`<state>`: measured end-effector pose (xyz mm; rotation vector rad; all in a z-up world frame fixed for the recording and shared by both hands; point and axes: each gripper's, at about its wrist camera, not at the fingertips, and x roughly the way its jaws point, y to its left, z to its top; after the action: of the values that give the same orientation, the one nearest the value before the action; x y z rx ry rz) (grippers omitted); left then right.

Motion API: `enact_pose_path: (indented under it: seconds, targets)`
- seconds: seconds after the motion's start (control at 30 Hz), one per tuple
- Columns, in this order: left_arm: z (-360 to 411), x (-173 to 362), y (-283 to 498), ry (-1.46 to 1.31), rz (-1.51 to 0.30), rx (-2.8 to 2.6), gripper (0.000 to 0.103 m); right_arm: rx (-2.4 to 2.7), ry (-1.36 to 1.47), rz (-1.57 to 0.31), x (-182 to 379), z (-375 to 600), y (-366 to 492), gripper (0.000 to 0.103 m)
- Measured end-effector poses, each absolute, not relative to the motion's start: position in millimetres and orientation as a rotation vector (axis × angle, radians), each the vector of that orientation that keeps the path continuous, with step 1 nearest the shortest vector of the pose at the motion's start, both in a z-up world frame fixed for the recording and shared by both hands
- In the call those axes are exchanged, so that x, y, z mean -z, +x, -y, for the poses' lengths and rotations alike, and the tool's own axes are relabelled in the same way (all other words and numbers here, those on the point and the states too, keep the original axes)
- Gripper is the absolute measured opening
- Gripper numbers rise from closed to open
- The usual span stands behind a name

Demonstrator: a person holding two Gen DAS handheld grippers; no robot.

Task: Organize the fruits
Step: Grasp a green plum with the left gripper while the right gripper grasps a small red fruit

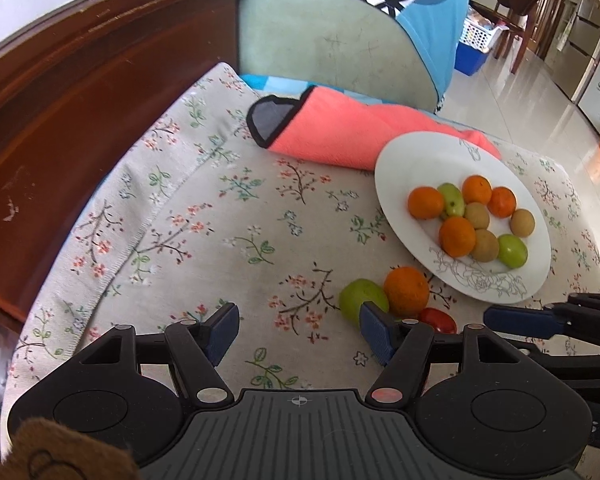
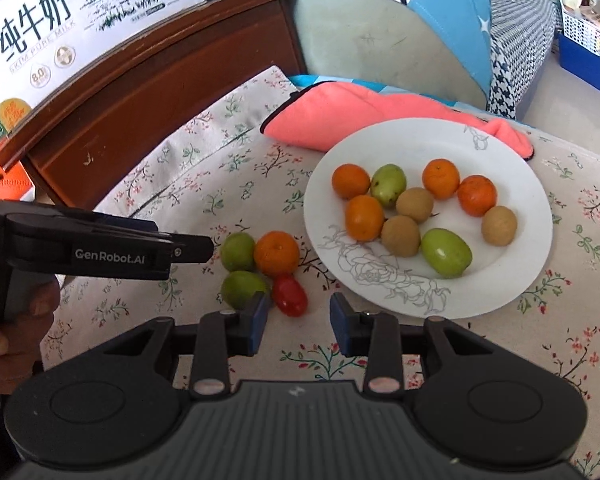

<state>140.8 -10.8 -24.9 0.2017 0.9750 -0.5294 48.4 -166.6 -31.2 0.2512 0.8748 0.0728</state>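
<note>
A white plate holds several oranges, green fruits and brown fruits; it also shows in the left wrist view. On the cloth left of it lie an orange, two green fruits and a red tomato. My right gripper is open and empty, just short of the tomato. My left gripper is open and empty, its right finger in front of a green fruit, beside the orange and the tomato.
A pink folded towel lies behind the plate. A dark wooden headboard with a milk carton box stands at the left. A green chair back is behind. The floral cloth covers the surface.
</note>
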Motion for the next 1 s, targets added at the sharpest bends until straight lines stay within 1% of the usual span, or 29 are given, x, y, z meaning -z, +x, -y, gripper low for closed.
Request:
enact_pose_path:
  seconds: [0.47, 0.7, 1.0]
  targets:
    - [22.5, 31.1, 144.9, 0.174, -0.988, 0.566, 0.065, -0.095, 0.125, -0.864, 40.4, 149.6, 60.6, 0.036]
    - [23.8, 31.5, 143.8, 0.180, -0.995, 0.590, 0.066, -0.120, 0.087, -0.877, 43.8, 146.5, 61.3, 0.025]
    - [23.2, 29.7, 146.5, 0.205, -0.995, 0.578, 0.066, -0.112, 0.041, -0.860, 48.6, 140.4, 65.2, 0.025]
